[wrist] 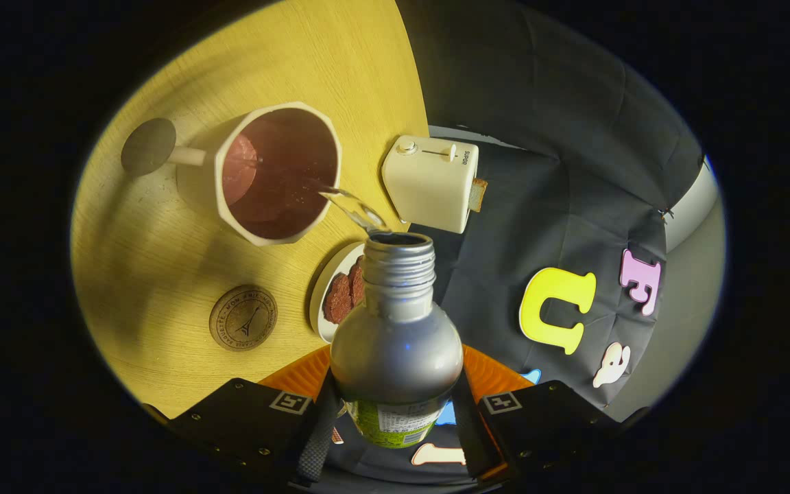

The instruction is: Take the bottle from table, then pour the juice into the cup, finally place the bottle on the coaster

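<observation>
The single fisheye camera rides on the tool [395,418] and looks forward along its two fingers, tilted so the round yellow wooden worktop [162,261] appears rolled sideways. It sits very near the silver open-necked bottle [395,343] clamped between the fingers; beyond that bottle's neck lie the white faceted cup [275,171] and the cream toaster [431,182].
</observation>
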Motion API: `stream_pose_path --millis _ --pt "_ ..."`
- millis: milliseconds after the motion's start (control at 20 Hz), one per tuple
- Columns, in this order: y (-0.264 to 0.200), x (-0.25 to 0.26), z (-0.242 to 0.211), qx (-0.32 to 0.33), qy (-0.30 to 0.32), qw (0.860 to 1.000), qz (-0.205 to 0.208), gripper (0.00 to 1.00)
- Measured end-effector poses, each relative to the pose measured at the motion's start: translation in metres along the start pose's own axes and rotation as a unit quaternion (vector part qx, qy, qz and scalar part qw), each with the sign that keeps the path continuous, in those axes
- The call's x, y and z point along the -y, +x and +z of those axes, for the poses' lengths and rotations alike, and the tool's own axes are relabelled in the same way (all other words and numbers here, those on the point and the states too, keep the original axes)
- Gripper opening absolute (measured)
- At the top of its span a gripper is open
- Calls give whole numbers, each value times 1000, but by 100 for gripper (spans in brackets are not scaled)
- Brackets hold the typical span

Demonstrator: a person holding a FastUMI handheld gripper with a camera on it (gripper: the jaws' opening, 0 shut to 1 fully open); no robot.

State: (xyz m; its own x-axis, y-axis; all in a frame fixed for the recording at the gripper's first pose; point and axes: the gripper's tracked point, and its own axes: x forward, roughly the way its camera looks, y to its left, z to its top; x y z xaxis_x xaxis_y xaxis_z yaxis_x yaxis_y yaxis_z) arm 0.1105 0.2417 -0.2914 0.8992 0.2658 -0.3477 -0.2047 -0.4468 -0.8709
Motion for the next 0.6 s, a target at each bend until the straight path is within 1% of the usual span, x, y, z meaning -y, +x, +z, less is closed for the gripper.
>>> stream_pose_path --millis 600 --pt "2 19 -6 1 -23 1000 -11 75"
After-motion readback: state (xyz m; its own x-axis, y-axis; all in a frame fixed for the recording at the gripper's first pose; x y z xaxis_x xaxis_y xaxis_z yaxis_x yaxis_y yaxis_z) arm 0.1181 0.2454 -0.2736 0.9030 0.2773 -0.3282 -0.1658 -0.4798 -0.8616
